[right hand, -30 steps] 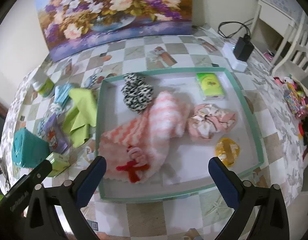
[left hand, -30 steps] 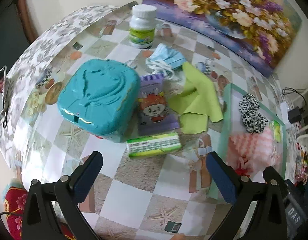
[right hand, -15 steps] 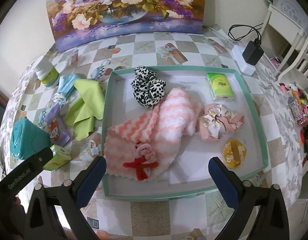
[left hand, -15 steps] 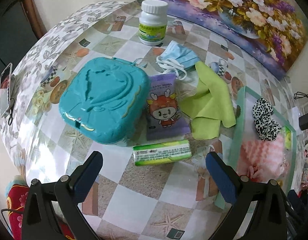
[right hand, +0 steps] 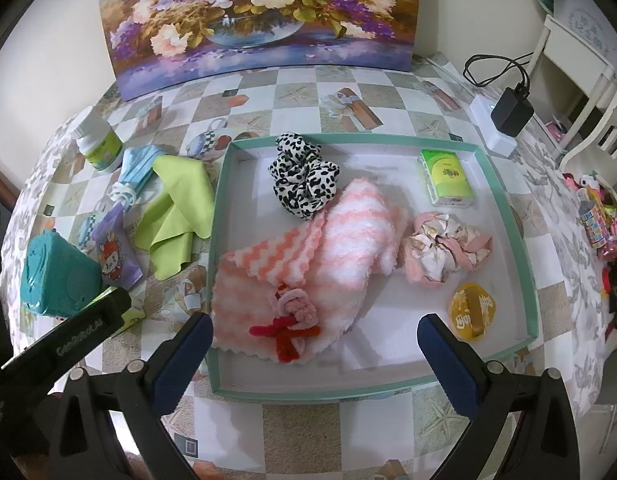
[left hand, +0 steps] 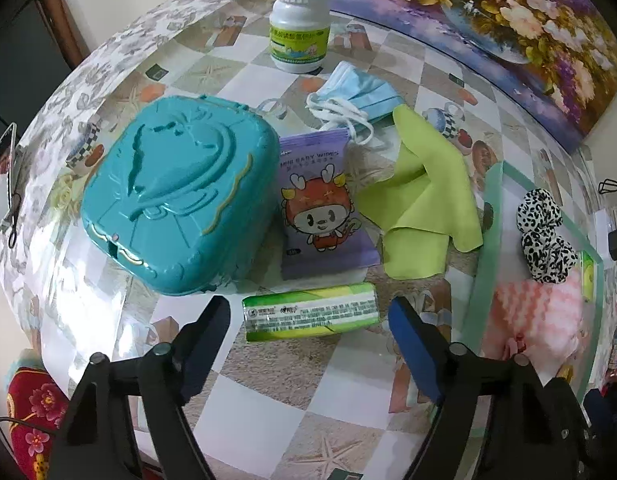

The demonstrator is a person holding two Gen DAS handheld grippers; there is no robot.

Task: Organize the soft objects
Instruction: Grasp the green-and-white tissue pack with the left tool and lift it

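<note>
A green tissue pack (left hand: pixel 310 316) lies on the checked tablecloth between the fingers of my left gripper (left hand: pixel 308 308). Its jaws are closing; small gaps remain between the pads and the pack's ends. Behind the pack lie a purple baby-wipes pack (left hand: pixel 322 208), a lime cloth (left hand: pixel 424 208) and a blue face mask (left hand: pixel 356 96). My right gripper (right hand: pixel 314 322) hangs open and empty over the near edge of the teal-rimmed tray (right hand: pixel 504 200). The tray holds a pink-and-white towel (right hand: pixel 328 256), a leopard scrunchie (right hand: pixel 304 180), a pink scrunchie (right hand: pixel 440 252) and another green tissue pack (right hand: pixel 446 178).
A teal hard case (left hand: pixel 180 200) sits left of the wipes and a white bottle (left hand: pixel 300 28) stands behind it. A yellow round packet (right hand: pixel 472 310) lies in the tray. A flower painting (right hand: pixel 260 12) leans on the wall; a charger and cable (right hand: pixel 508 108) lie at the back right.
My left gripper has come lower and nearer to the green tissue pack, and its jaws have narrowed around it. The right gripper has stayed over the tray.
</note>
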